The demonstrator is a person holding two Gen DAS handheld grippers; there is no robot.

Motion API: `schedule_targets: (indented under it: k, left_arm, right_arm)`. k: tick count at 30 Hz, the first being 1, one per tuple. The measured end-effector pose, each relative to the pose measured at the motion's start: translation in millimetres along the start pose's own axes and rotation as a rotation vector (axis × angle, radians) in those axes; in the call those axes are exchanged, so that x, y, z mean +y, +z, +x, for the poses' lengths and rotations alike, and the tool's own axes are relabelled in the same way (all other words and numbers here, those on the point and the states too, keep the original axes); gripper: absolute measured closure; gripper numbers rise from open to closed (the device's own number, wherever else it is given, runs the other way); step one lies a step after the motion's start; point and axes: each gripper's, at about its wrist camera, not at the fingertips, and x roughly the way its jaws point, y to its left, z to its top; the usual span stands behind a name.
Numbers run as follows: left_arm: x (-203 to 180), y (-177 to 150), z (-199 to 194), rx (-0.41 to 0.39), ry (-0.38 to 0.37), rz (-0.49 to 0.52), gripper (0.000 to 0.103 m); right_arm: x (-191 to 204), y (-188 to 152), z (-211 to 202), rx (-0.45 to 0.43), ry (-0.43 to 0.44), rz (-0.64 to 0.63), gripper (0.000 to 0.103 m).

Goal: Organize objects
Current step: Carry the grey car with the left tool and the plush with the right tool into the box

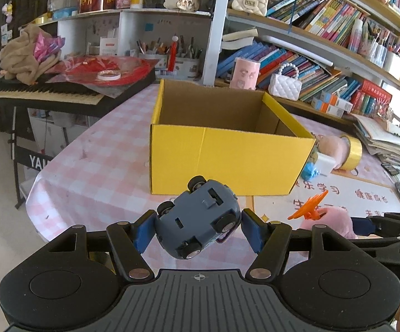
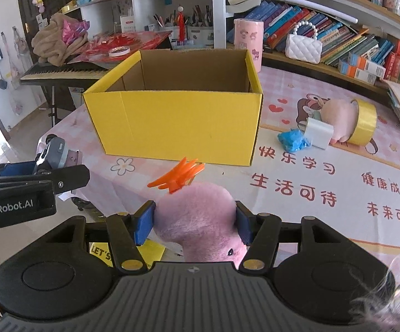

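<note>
Nearest the left wrist camera, the left gripper is clamping a blue-grey toy car belly-up between its blue pads. The grip is lying skewed across the body, so the smooth shell could be twisting loose and dropping short of the box.

The right gripper is squeezing a pink plush toy with an orange clip sitting at its 12 o'clock. The soft fur is compressing, so the plush may be sliding out, and the clip looks likely to snag on a rim.

The two tools are travelling side by side, with the left one showing at 9 o'clock in the right view; crowding over one opening risks a collision.

Farther off, at 12 o'clock, the yellow box is standing open on the checked tablecloth, seemingly empty though its floor is hidden. It looks light, so a knock on its near wall could shove it.

Beyond, at 2 o'clock in the right view, a blue crumpled item, a tape roll and another pink plush are waiting.
</note>
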Motion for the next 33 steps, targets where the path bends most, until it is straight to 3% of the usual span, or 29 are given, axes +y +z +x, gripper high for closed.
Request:
schedule_targets:
  k: [10, 17, 27, 33]
  left_arm:
    - [4, 7, -1, -0.027, -0.027, 0.025, 0.037]
    - [4, 23, -10, -0.113, -0.02, 0.03, 0.037]
    - [2, 80, 6, -0.221, -0.018, 0.005, 0.037]
    - [-2, 101, 42, -0.202, 0.015, -0.01, 0.039]
  right_arm:
    - [5, 7, -2, -0.017, -0.03, 0.01, 0.046]
    - [12, 20, -7, -0.094, -0.023, -0.037, 0.046]
    - [3, 82, -2, -0.273, -0.044, -0.096, 0.046]
    - [-9, 121, 30, -0.298, -0.025, -0.139, 0.046]
